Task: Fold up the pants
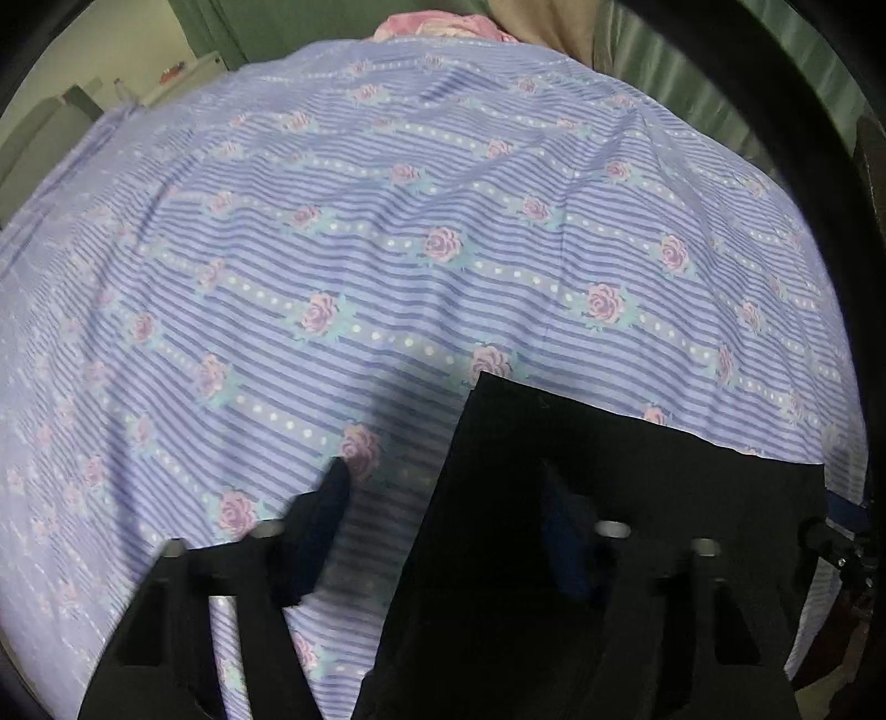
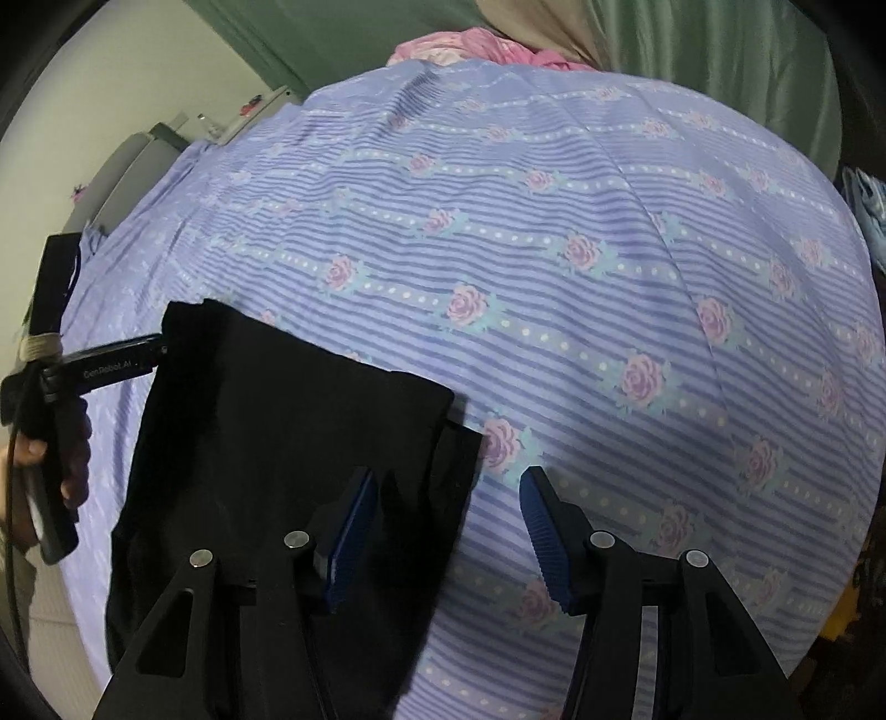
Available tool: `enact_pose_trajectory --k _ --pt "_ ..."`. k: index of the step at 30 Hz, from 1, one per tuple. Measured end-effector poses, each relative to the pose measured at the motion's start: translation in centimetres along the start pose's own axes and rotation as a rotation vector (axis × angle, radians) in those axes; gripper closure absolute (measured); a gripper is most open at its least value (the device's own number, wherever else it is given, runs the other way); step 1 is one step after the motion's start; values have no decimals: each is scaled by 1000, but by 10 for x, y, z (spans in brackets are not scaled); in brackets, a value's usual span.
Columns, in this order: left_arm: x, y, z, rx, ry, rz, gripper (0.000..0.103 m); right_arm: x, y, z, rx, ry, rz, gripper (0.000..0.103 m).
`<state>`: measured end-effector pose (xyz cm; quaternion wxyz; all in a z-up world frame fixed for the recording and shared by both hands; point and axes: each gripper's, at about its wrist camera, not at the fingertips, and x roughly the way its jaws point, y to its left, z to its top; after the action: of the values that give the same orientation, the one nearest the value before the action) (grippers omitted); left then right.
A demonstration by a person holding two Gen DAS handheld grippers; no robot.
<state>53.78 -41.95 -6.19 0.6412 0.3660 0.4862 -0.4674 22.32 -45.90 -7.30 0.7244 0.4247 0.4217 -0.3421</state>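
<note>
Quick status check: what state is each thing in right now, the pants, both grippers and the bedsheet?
Pants: black, lying flat on the sheet, partly folded, edges straight.
Left gripper: jaws apart, straddling the pants' left edge, not clamped.
Right gripper: jaws apart, straddling the pants' right edge, not clamped.
Bedsheet: spread out, lightly wrinkled.
Pink cloth: bunched at the far edge.

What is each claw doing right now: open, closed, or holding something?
Left claw: open, straddling the black pants edge, not pinching.
Right claw: open, straddling a pants edge too, not pinching.
</note>
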Motion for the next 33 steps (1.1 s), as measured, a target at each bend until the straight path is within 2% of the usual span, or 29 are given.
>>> enact_pose_trajectory --k 1,3,5,9,13,14,16,18,20,22,23,24,25,26,27,29,31,32,33 --pt "-2 -2 -1 0 -1 -14 61 0 -2 1 8 -3 -2 54" --pt "-9 3 2 5 -8 -51 74 -4 -4 4 18 -19 1 55" --pt "-19 5 -1 25 -14 -72 81 -9 -6 7 23 -43 3 55" --pt "-27 11 2 47 14 -129 85 -8 -3 10 20 -29 17 60" --pt "-10 -4 14 76 59 -159 85 -3 0 4 36 -7 41 60" --pt "-5 -5 17 83 74 -154 82 0 0 3 34 -3 39 60" --pt "5 -6 23 103 100 -132 71 6 -1 3 43 13 43 60" --pt "11 -6 27 111 102 -96 48 12 -4 5 68 26 44 60" --pt "16 -5 31 110 102 -74 47 16 -6 7 88 34 48 60" --pt "22 -4 35 97 119 -91 47 19 -6 9 91 33 56 61" --pt "27 -4 37 83 134 -112 49 21 -5 10 84 34 60 64" --pt "32 -4 39 72 144 -123 56 22 -5 11 79 38 67 76" --pt "34 -3 38 59 147 -145 65 24 -5 13 75 46 77 79" --pt "33 -3 40 39 146 -167 80 25 -5 14 73 52 87 87" --pt "32 -4 42 30 141 -183 88 25 -5 17 69 59 99 91" --pt "16 -8 51 48 93 -219 89 17 -5 22 59 52 102 94" --pt "-5 -15 62 93 15 -241 89 -2 -9 30 58 -5 96 95" --pt "-9 -20 70 133 -9 -226 89 -10 -10 35 45 -33 68 95" --pt "-6 -22 76 145 9 -204 90 -11 -10 38 30 -42 47 95"
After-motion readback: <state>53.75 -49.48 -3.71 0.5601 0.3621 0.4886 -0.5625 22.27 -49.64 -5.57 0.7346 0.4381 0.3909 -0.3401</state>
